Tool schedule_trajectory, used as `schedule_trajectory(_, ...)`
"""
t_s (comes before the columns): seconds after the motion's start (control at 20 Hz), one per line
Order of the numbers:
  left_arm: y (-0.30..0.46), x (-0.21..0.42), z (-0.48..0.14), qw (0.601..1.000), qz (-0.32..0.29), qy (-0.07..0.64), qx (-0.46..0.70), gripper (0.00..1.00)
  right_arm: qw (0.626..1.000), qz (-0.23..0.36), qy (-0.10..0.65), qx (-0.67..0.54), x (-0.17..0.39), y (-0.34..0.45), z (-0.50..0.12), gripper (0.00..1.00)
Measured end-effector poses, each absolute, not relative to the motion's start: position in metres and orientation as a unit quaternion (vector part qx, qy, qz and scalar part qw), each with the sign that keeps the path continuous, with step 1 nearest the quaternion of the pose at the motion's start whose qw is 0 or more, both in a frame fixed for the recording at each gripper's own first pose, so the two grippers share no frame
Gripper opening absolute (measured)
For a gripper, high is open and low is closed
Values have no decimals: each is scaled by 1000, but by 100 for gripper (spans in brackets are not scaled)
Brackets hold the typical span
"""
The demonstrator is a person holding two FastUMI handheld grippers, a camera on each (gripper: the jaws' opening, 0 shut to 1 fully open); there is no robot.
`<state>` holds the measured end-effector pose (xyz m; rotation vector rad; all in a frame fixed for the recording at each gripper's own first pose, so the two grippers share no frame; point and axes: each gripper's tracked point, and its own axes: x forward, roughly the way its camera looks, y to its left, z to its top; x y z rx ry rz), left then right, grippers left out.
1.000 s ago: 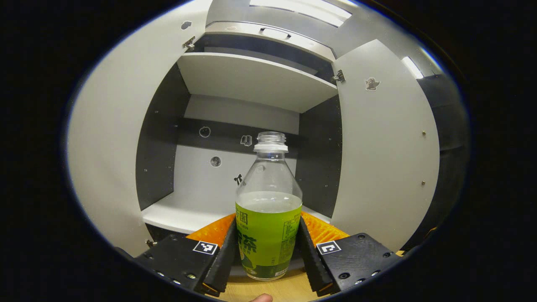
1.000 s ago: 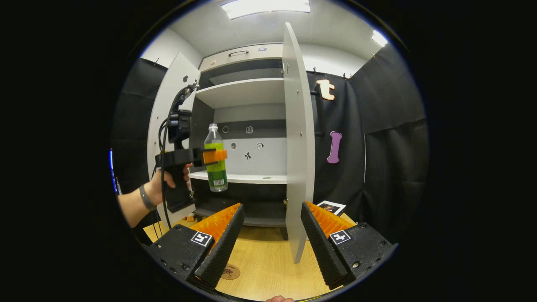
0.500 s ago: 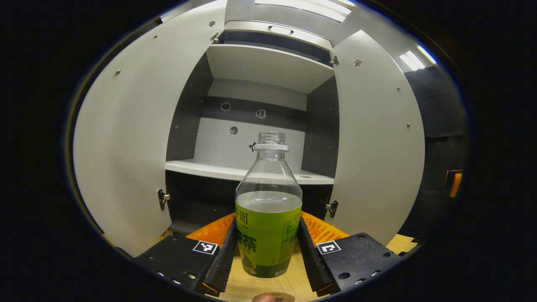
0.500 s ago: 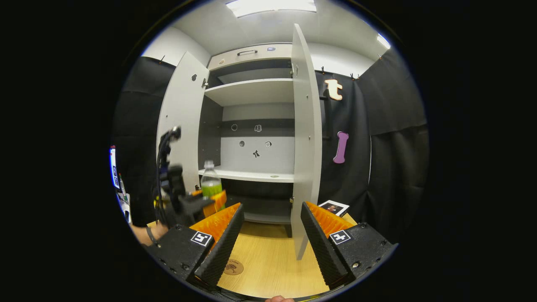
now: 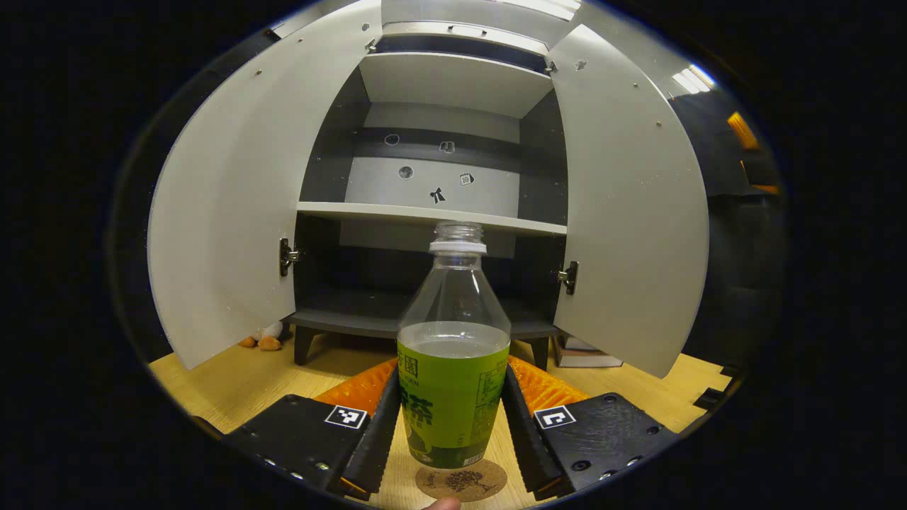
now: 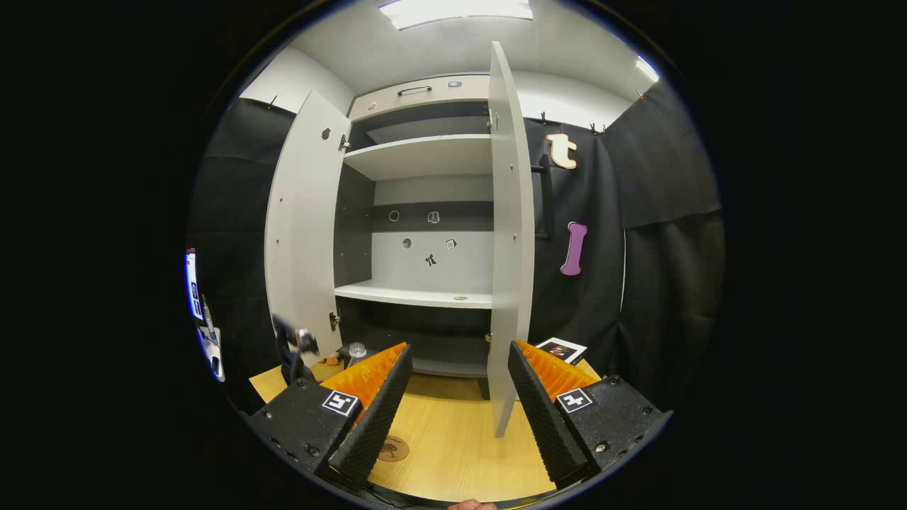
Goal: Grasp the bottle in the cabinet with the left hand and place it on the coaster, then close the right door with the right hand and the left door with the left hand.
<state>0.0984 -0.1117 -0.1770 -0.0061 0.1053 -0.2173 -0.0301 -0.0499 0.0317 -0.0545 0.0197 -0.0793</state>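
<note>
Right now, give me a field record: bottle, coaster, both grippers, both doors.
bottle: green-labelled bottle, uncapped, upright, part full, between the left gripper's fingers
coaster: round cork coaster on the wooden table, right under the bottle's base; contact cannot be told
left gripper: shut on the bottle
right gripper: open, empty, facing the cabinet
left door: open
right door: open
cabinet shelf: bare

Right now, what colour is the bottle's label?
Green, on the bottle; clearest in the left gripper view.
</note>
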Motion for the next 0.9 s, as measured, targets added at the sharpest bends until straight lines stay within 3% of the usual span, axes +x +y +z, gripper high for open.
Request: schedule_trajectory(0.9, -115, 83, -234, 995, -90, 45, 12, 71, 998, -42, 37, -28, -28, -49, 17, 84)
